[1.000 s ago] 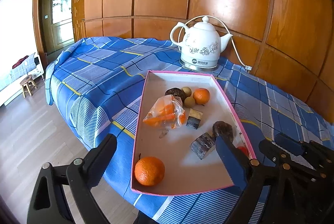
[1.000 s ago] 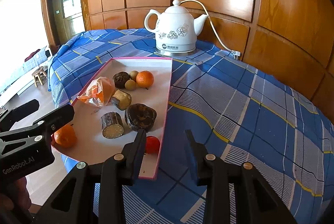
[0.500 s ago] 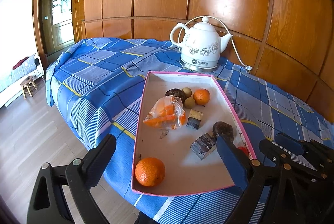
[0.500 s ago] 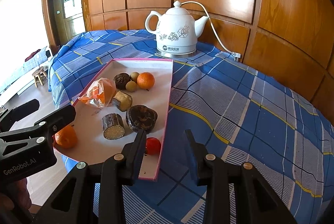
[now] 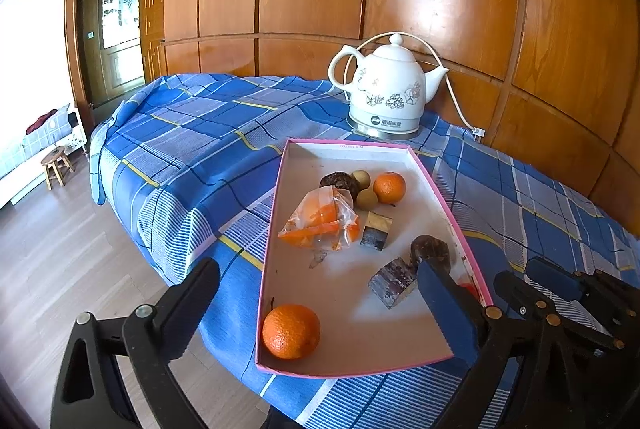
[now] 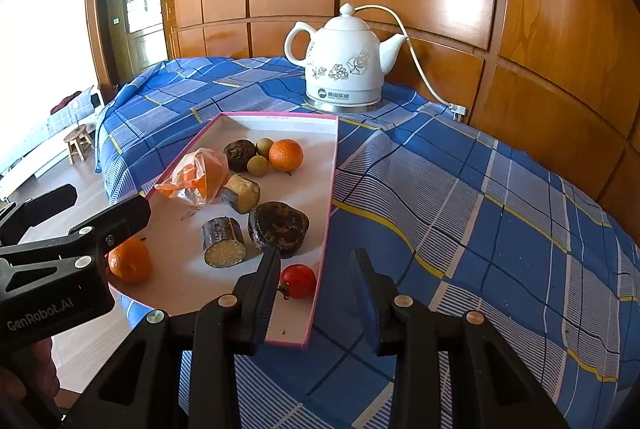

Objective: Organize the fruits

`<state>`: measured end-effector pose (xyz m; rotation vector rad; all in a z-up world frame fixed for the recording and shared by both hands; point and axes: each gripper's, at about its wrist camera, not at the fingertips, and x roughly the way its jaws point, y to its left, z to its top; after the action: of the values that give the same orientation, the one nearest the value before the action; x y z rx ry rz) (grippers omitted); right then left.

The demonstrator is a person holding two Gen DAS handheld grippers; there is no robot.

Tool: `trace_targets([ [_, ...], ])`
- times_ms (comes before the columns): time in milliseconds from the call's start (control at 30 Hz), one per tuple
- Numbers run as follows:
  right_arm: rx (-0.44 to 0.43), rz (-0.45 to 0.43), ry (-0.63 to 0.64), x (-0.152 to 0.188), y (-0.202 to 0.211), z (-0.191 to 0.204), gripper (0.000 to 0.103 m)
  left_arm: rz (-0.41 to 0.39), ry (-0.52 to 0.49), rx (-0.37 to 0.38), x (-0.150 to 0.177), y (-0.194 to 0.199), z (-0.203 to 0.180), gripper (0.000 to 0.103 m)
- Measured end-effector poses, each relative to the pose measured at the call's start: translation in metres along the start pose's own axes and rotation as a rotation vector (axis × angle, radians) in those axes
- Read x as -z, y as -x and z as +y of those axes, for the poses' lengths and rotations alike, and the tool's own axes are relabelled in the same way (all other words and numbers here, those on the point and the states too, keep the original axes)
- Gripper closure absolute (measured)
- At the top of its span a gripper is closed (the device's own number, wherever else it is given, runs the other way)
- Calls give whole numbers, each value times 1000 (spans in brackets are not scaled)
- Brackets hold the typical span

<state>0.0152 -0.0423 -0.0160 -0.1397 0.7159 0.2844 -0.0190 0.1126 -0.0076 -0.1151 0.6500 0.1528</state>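
A pink-rimmed white tray lies on the blue plaid cloth. It holds a near orange, a far orange, two small tan fruits, a plastic bag of orange pieces, dark round and cut chunks, and a small red fruit. My left gripper is open and empty above the tray's near end. My right gripper is open and empty over the tray's near right corner, beside the red fruit.
A white electric kettle with a cord stands behind the tray against the wooden wall panels. The table edge drops to the floor on the left, where a small stool stands.
Both grippers have drifted very slightly; the tray and fruit have not moved.
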Motion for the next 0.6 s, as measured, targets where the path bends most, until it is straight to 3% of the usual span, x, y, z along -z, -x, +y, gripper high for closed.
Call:
trace_targets([
  [600,1,-13,22,-1,2,5,66,-9,-9,2,-1,3,-3,2],
])
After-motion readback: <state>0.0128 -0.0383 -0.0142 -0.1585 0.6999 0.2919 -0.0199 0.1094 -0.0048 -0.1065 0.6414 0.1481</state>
